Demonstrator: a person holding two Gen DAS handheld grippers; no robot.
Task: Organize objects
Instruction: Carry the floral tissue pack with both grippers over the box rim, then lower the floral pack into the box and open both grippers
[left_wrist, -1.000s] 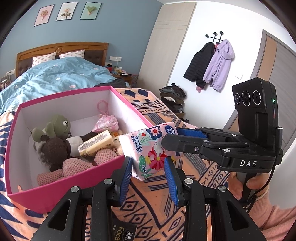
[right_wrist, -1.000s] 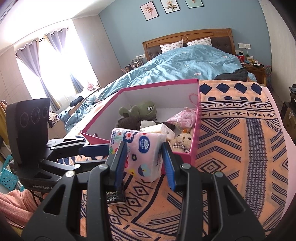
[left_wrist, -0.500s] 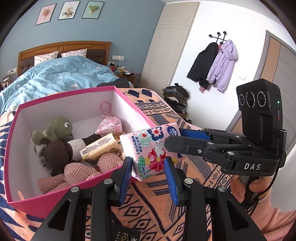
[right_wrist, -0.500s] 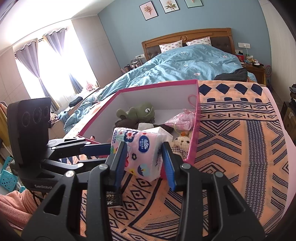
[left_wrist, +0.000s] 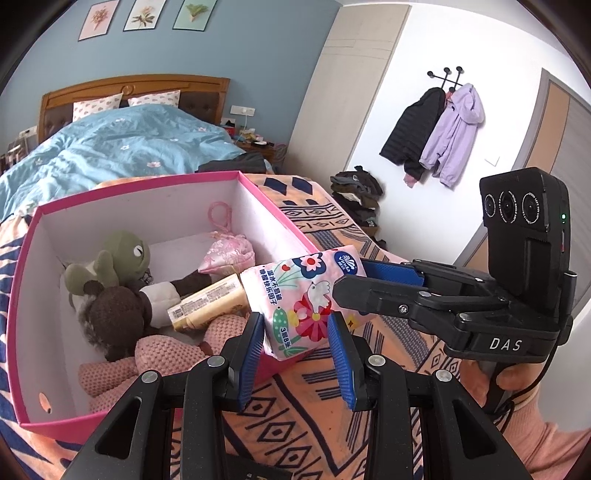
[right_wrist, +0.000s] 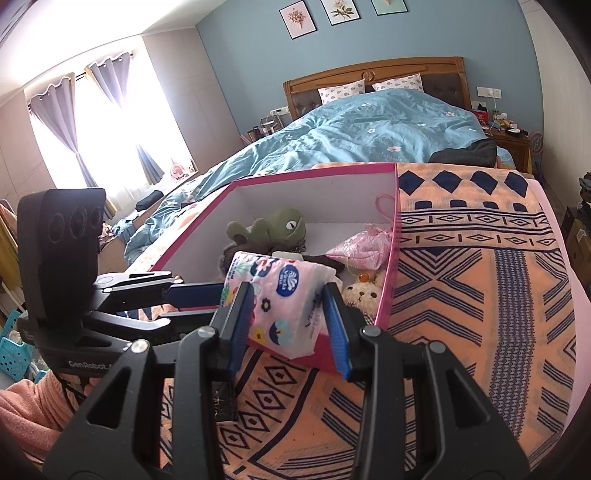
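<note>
A pink floral tissue pack hangs over the near corner of the pink box. Both grippers hold it. My right gripper is shut on the pack, and it reaches in from the right in the left wrist view. My left gripper is shut on the pack's lower end. The box holds a green frog plush, a brown plush, a pink knitted toy, a pink pouch and a cream tube.
The box stands on an orange patterned blanket at the foot of a bed with a blue duvet. A small black packet lies on the blanket under the grippers. Coats hang on the right wall.
Both grippers have carried the tissue pack a little up and toward the box; the pack now overlaps the box's near corner more.
</note>
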